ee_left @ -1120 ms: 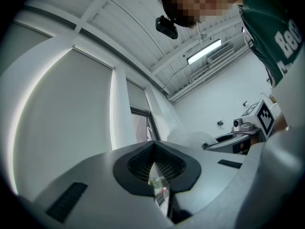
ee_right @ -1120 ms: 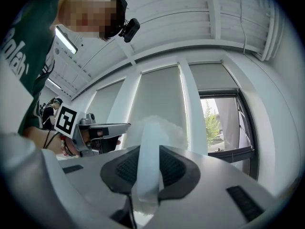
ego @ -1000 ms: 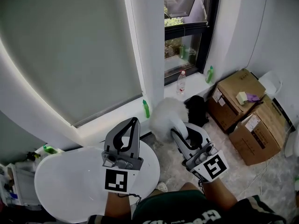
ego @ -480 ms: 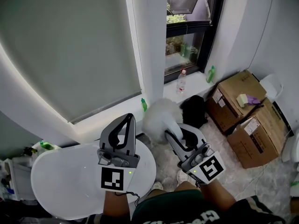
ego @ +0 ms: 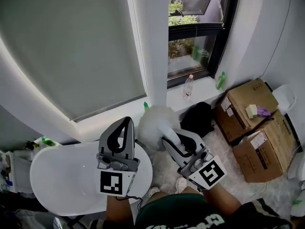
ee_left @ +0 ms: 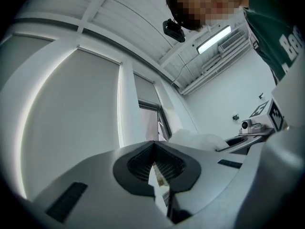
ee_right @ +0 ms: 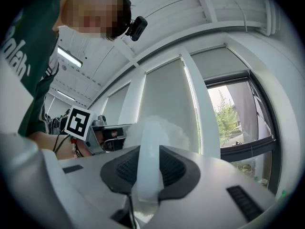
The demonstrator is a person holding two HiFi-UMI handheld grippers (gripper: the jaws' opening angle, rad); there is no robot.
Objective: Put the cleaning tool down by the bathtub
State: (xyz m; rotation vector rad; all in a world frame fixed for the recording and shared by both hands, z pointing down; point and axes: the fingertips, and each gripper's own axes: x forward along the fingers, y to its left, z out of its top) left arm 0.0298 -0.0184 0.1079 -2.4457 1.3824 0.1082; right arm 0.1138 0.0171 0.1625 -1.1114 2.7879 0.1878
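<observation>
My left gripper (ego: 127, 124) hangs over the right end of the white bathtub (ego: 52, 175), its jaws brought together on nothing. Just right of it, the duster (ego: 153, 122) is held in the air, its fluffy white head beside the tub's end and in front of the small green bottle (ego: 146, 106) on the ledge. My right gripper (ego: 167, 141) is clamped on the duster's pale handle (ee_right: 148, 163). Further right, a black bag (ego: 198, 118) and cardboard boxes (ego: 248, 113) sit on the floor under the window.
</observation>
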